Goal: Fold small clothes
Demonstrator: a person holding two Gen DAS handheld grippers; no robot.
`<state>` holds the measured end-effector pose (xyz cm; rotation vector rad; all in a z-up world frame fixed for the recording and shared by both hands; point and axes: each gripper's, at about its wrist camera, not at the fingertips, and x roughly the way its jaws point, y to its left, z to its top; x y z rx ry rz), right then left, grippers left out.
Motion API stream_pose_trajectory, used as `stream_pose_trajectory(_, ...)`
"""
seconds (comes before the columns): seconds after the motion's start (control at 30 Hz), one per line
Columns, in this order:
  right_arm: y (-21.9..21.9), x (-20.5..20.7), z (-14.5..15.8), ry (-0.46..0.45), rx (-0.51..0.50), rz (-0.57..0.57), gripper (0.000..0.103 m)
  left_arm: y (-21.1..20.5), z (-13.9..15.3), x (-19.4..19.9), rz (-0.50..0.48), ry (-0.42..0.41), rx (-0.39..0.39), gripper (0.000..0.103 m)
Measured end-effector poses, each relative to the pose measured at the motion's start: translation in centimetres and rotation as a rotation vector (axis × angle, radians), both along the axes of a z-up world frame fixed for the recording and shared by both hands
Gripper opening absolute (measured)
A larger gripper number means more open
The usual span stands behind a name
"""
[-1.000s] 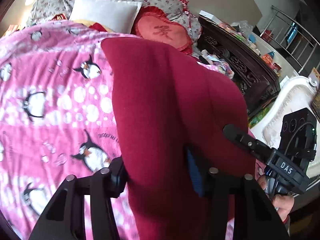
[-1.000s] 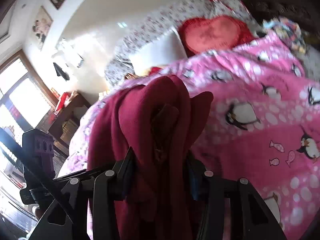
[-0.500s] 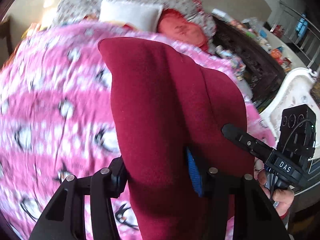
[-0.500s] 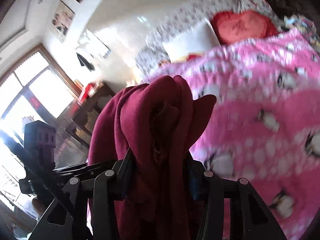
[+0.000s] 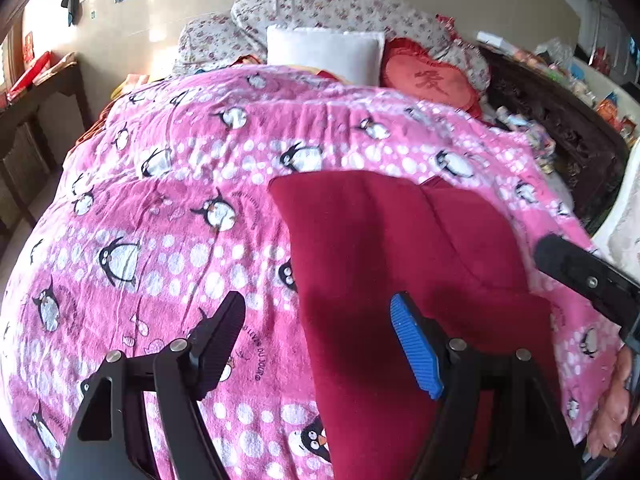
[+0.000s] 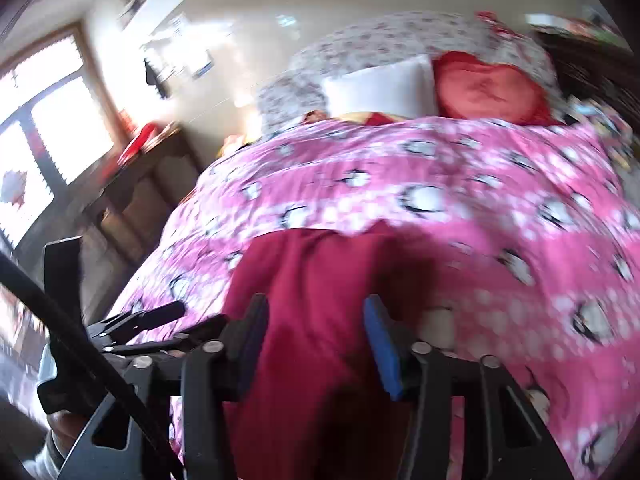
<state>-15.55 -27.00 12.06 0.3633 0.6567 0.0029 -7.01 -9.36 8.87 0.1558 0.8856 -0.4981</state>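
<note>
A dark red garment [image 5: 400,248] lies spread flat on the pink penguin blanket [image 5: 160,208]. My left gripper [image 5: 320,336] is open above its near left edge, with the blue-padded finger over the cloth and the black finger over the blanket. In the right wrist view the garment [image 6: 320,280] lies under my right gripper [image 6: 314,336], whose jaws stand apart with the cloth between them, loose. This view is blurred. The right gripper's black finger [image 5: 580,276] shows at the right of the left wrist view.
A white pillow [image 5: 324,56] and a red heart cushion [image 5: 428,80] lie at the bed's head. A dark wooden cabinet [image 5: 568,128] stands right of the bed, a dark side table [image 5: 36,112] on the left. The left gripper's frame [image 6: 100,328] shows at lower left.
Both grippers came down and opened, letting go of the red garment. It was held up bunched before and now lies flat on the blanket.
</note>
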Motion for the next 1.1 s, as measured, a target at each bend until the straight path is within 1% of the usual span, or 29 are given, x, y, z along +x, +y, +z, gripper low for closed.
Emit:
stream_pose_trajectory(0.03, 0.4, 0.8, -0.4, 0.019, -0.024, 0.008, 0.043, -0.4, -0.5, 0.0, 0.002, 0.003, 0.017, 0.075)
stream_pose_trajectory(0.07, 0.6, 2.0, -1.3, 0.052, -0.052, 0.003, 0.041, -0.7, -1.0, 0.1, -0.001, 0.01, 0.028, 0.075)
stream_pose_trajectory(0.1, 0.4, 2.8, -2.3, 0.078, -0.069, -0.009, 0.035, -0.8, -1.7, 0.2, -0.003, 0.018, 0.037, 0.075)
stream_pose_trajectory(0.13, -0.2, 3.6, -3.5, 0.106, -0.074, -0.025, 0.028, -0.8, -2.0, 0.3, -0.001, 0.017, 0.034, 0.075)
stream_pose_trajectory(0.17, -0.7, 3.9, -4.4, 0.119, -0.077, -0.039, 0.024, -0.7, -2.1, 0.2, 0.001, 0.012, 0.026, 0.079)
stream_pose_trajectory(0.2, -1.0, 3.7, -4.8, 0.12, -0.08, -0.047, 0.018, -0.6, -2.3, 0.1, 0.007, 0.005, 0.021, 0.083)
stream_pose_trajectory(0.3, -2.1, 3.6, -6.0, 0.107, -0.054, -0.036, 0.018, -1.0, -2.6, 0.3, 0.009, 0.004, 0.02, 0.084)
stream_pose_trajectory(0.37, -2.0, 3.6, -5.5, 0.113, -0.053, -0.029, 0.018, -1.2, -2.6, 0.3, 0.011, -0.003, 0.025, 0.084)
stream_pose_trajectory(0.47, -0.9, 1.8, -3.8, 0.097, -0.043, -0.015, 0.025, -1.0, -2.3, -0.1, 0.021, -0.013, 0.026, 0.084)
stream_pose_trajectory(0.53, 0.2, 0.3, -2.8, 0.081, -0.051, -0.002, 0.038, -0.9, -2.1, -0.3, 0.024, -0.023, 0.03, 0.084)
stream_pose_trajectory(0.57, 0.9, -0.9, -2.3, 0.064, -0.071, 0.007, 0.04, -0.9, -2.0, -0.6, 0.029, -0.037, 0.04, 0.084)
stream_pose_trajectory(0.63, 1.9, -2.8, -2.0, 0.052, -0.099, 0.008, 0.051, -0.9, -1.7, -1.2, 0.036, -0.075, 0.061, 0.084)
stream_pose_trajectory(0.7, 2.5, -3.5, -2.9, 0.075, -0.122, 0.014, 0.052, -0.8, -1.6, -1.5, 0.034, -0.073, 0.062, 0.084)
stream_pose_trajectory(0.77, 3.2, -3.0, -5.3, 0.162, -0.184, 0.011, 0.052, -0.5, -1.4, -1.8, 0.046, -0.073, 0.053, 0.084)
stream_pose_trajectory(0.8, 3.2, -2.7, -6.5, 0.19, -0.194, -0.001, 0.052, -0.2, -1.2, -2.0, 0.059, -0.074, 0.046, 0.084)
stream_pose_trajectory(0.83, 3.2, -2.9, -6.8, 0.19, -0.185, -0.01, 0.052, 0.1, -1.1, -2.2, 0.066, -0.075, 0.04, 0.084)
stream_pose_trajectory(0.9, 2.9, -3.6, -5.9, 0.151, -0.147, -0.024, 0.053, 0.6, -0.6, -2.7, 0.084, -0.087, 0.03, 0.084)
stream_pose_trajectory(0.97, 3.0, -4.5, -4.3, 0.112, -0.151, -0.031, 0.061, 1.1, -0.1, -3.1, 0.103, -0.1, 0.029, 0.084)
stream_pose_trajectory(1.03, 3.3, -5.5, -2.6, 0.061, -0.196, -0.07, 0.075, 1.9, 0.6, -3.7, 0.127, -0.12, 0.012, 0.084)
stream_pose_trajectory(1.07, 3.5, -5.9, -1.8, 0.034, -0.212, -0.083, 0.078, 2.1, 0.9, -4.0, 0.139, -0.129, 0.008, 0.084)
stream_pose_trajectory(1.1, 3.7, -6.1, -1.4, 0.018, -0.219, -0.093, 0.083, 2.5, 1.2, -4.4, 0.15, -0.142, 0.001, 0.085)
